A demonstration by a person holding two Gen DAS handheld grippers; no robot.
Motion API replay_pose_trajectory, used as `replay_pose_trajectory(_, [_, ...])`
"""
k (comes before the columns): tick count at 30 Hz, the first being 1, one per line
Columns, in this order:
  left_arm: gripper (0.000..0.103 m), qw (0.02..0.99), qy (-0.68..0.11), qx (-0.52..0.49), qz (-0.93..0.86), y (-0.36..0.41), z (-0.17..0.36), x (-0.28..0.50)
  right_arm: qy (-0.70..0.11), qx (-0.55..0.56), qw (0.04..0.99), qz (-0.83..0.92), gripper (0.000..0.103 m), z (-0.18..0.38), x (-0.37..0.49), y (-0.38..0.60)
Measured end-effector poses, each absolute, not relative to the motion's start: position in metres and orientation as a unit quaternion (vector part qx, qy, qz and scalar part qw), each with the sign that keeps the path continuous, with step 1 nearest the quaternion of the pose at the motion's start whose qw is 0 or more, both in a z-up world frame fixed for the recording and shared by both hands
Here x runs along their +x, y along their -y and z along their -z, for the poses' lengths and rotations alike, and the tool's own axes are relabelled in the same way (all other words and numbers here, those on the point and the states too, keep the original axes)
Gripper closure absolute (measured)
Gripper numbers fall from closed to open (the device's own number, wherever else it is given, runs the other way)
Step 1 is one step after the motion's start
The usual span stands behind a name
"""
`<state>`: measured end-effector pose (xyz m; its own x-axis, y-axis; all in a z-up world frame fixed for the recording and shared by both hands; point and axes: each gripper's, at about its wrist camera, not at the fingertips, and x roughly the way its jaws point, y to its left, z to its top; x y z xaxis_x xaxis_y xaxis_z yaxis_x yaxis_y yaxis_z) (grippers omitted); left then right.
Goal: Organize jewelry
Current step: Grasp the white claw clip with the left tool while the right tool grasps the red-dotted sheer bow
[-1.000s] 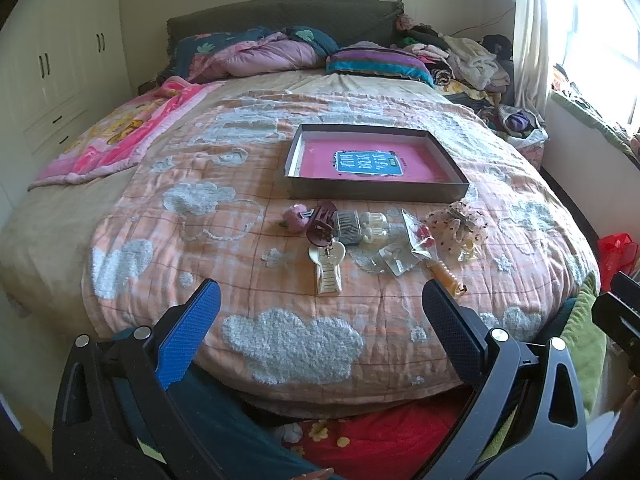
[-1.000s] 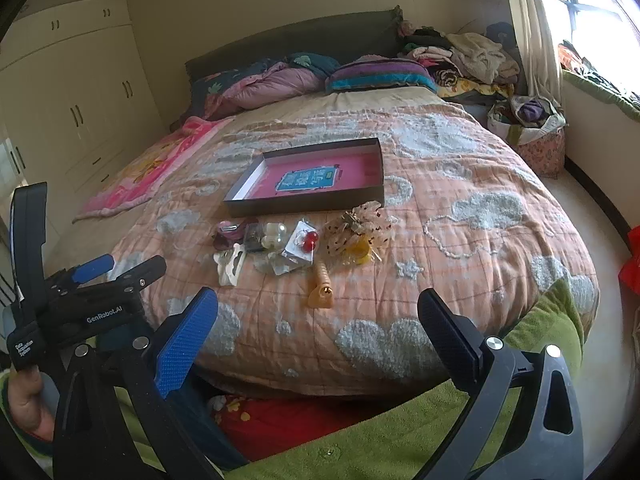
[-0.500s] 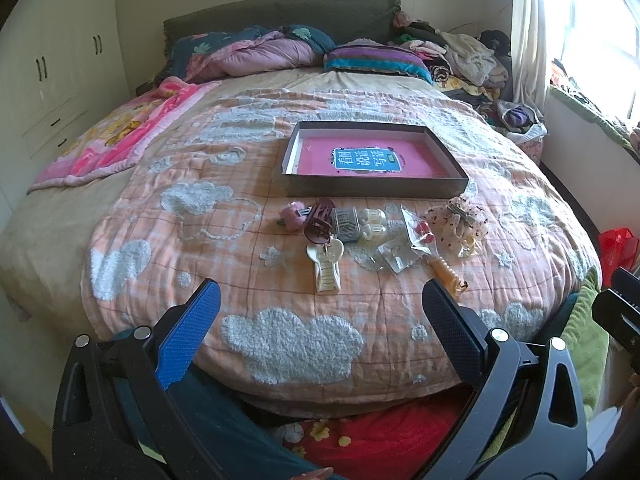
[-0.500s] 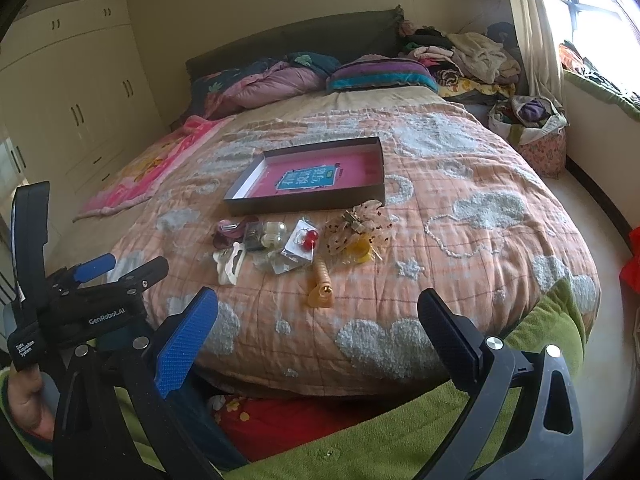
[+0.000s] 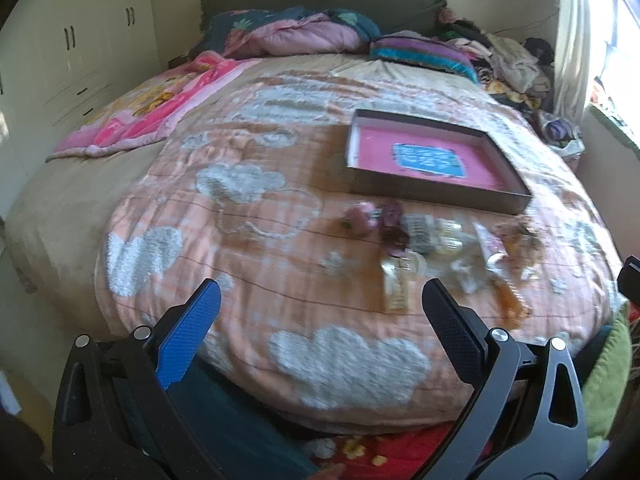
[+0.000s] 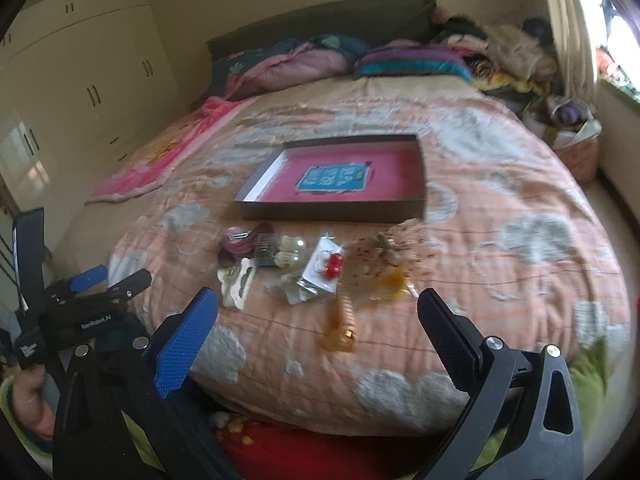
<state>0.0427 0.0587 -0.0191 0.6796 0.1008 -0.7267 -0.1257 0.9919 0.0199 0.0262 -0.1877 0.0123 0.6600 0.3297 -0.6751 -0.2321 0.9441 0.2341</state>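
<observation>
With both claws spread wide and empty, we see the jewelry pile (image 6: 304,268) at twelve o'clock of our nearer right gripper (image 6: 316,320), just before the pink-lined tray (image 6: 416,172), amber clip (image 6: 340,320) lengthwise toward us.

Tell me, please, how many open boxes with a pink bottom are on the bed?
1. The open box lies on the peach cloud quilt, just behind the row of jewelry and hair accessories. Nothing in either view suggests a second, though both are blurred.

left gripper (image 5: 320,312): jaws spread wide, nothing between | right gripper (image 6: 316,312): jaws spread wide, nothing between | hand (image 6: 28,400): clasps left gripper's handle
</observation>
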Motion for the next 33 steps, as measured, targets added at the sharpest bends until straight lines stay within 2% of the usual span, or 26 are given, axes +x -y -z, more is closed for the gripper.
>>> replay_pose_trajectory(7, [0.009,0.908,-0.417,-0.024,-0.034,-0.073,0.036,0.069,-0.389,0.045,0.911,-0.127,0.004,0.003,0.075,0.190])
replay_pose_trajectory(20, [0.010,0.873,-0.482,0.013,0.072,-0.011,0.092,0.121,-0.399,-0.028,0.911,-0.098,0.004,0.036,0.118,0.199])
replay_pose_trajectory(23, [0.023,0.871,-0.482,0.014,0.089,-0.005,0.101,0.124,-0.407,-0.035,0.907,-0.102,0.004,0.045,0.124,0.197])
replay_pose_trajectory(25, [0.042,0.875,-0.473,0.004,0.106,-0.006,0.103,0.124,-0.407,-0.043,0.906,-0.108,0.004,0.051,0.129,0.194])
replay_pose_trajectory(27, [0.051,0.875,-0.471,0.002,0.115,-0.007,0.105,0.125,-0.406,-0.057,0.906,-0.108,0.006,0.056,0.134,0.190])
replay_pose_trajectory(28, [0.061,0.874,-0.472,0.003,0.117,-0.006,0.107,0.126,-0.407,-0.061,0.905,-0.110,0.007,0.059,0.136,0.189])
replay_pose_trajectory(30, [0.070,0.875,-0.470,0.012,0.119,-0.003,0.110,0.127,-0.411,-0.068,0.902,-0.114,0.018,0.064,0.140,0.186])
replay_pose_trajectory(31, [0.076,0.876,-0.467,0.022,0.117,-0.002,0.111,0.126,-0.415,-0.071,0.899,-0.115,0.019,0.067,0.142,0.184])
replay_pose_trajectory(33, [0.076,0.877,-0.464,0.026,0.120,-0.002,0.110,0.124,-0.425,-0.077,0.894,-0.117,0.025,0.075,0.149,0.182])
